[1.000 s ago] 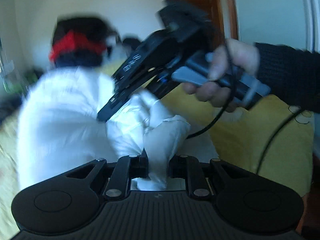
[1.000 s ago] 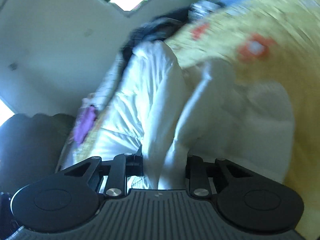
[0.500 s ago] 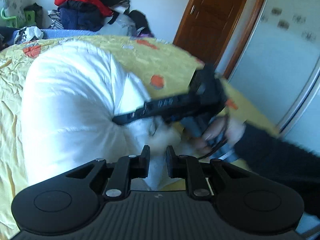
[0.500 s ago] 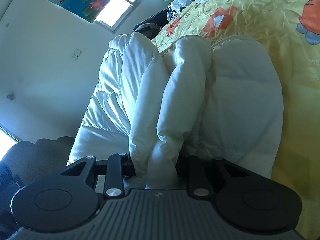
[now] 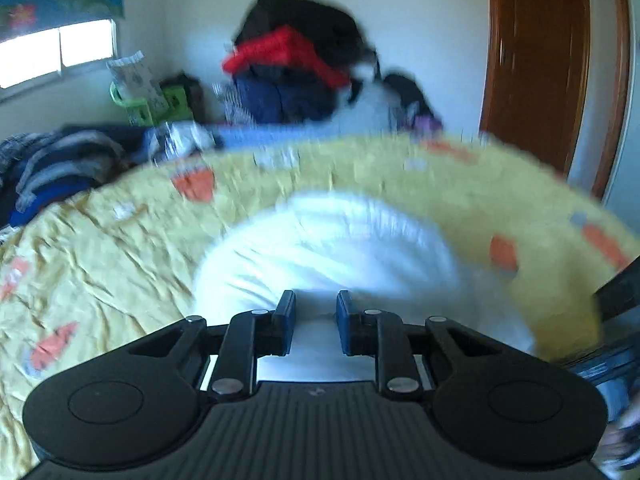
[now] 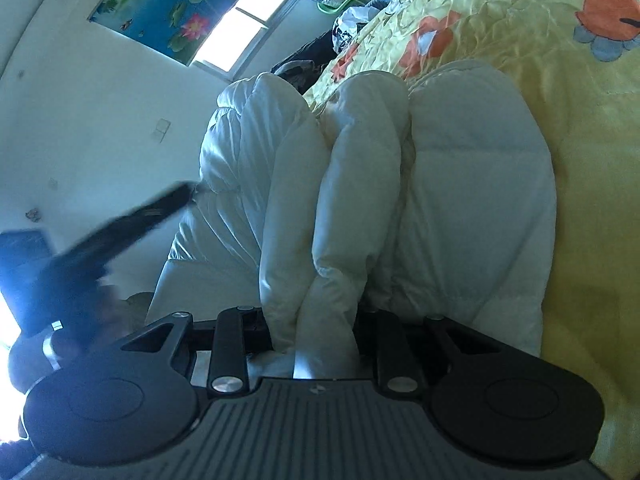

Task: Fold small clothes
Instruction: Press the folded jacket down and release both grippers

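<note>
Garment: a white quilted puffer jacket [image 6: 472, 184] lies on the yellow bedspread [image 5: 100, 248] with orange cartoon prints, bunched into several thick rolls rather than flat.
Where it sits: near the middle of the bed, close in front of both grippers; the padded folds stand up side by side in the right wrist view.
Right gripper [image 6: 316, 332]: pinching a thick padded fold of the jacket, which fills the gap between its fingers. Judged purpose: to pin the folded layers so the springy filling does not push them open.
Left gripper [image 5: 316, 316]: its jaws have just been opening and now stand slightly apart with nothing gripped; only white fabric shows beyond the gap. The blue pads [image 5: 348, 328] are bare. It seems to have let go of its part of the jacket, probably to look for a new hold.
Sharpness: the left wrist view is smeared, so the exact lie of the jacket's edge there cannot be told.
Other gripper in view: a dark blurred shape at the left of the right wrist view is the left gripper, beside the jacket, not touching it as far as can be seen.
Surroundings: a pile of clothes [image 5: 292, 76] in red, black and navy is heaped behind the bed, well apart from the work.
Stage, as a judgement: mid-fold; the jacket is doubled over but lumpy and not yet a neat packet.
</note>
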A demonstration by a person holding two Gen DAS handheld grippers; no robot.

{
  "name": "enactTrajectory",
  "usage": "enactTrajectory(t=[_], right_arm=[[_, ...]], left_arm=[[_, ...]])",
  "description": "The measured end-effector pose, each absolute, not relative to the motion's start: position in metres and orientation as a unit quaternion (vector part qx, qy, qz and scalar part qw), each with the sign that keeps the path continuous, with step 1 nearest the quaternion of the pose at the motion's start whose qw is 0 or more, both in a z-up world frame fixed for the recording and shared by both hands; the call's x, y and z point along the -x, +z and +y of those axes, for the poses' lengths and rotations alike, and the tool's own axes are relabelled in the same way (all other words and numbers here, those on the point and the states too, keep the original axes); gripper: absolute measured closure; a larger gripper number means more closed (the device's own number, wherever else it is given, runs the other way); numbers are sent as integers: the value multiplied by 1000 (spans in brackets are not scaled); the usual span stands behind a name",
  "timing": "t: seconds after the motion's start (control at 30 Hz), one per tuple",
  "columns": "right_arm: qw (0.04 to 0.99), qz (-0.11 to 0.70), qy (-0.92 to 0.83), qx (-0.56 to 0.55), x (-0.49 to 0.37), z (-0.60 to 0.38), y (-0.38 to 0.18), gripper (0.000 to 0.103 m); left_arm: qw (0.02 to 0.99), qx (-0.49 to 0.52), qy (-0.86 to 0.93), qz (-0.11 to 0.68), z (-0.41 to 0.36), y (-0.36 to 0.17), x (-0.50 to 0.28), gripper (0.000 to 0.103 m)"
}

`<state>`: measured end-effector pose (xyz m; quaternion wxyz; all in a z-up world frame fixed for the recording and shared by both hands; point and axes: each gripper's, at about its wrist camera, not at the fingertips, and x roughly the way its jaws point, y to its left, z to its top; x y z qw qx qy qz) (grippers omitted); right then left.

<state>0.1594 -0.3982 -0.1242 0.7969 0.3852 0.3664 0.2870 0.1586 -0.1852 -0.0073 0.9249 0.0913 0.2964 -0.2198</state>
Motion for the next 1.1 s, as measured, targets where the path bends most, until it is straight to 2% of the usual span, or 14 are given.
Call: enactTrajectory(t=[0.17,0.23,0.27,0.33,0.43,0.53,0.6,0.63,0.67,0.87,1.1], right_arm=[[792,355,269,-419,-151,-406,-125,72],[788,350,244,-444,-143,-415,-117,66],[792,338,226,-456,-136,-421,-108,57],[817,290,191,-460,-119,-433,-85,51],[851,226,164,-445,-100,-447,-46,48],[875,176,169,-418,-92,-449,1,38],[873,162,219,-405,-91,-442,29,21],[863,162,260,-402,-93,-438,40,17],[850,161,306,-397,-93,-433,51,6],[842,152,381,-350,-64,-417,89,5],[822,157,424,-346,23,-426,102,1]], left_arm=[[925,-144,-195,294,-213,-38,-157,82],[923,-161,-196,289,-216,-42,-152,82],[923,-166,-197,286,-215,-44,-151,82],[923,-170,-195,283,-217,-47,-152,82],[923,-164,-199,285,-217,-49,-152,82],[923,-159,-204,285,-217,-50,-151,82],[923,-157,-207,284,-216,-51,-151,82],[923,-155,-208,285,-215,-51,-150,82],[923,-153,-210,285,-214,-52,-150,82],[923,-142,-218,284,-209,-52,-151,82],[924,-134,-223,282,-207,-53,-150,82]])
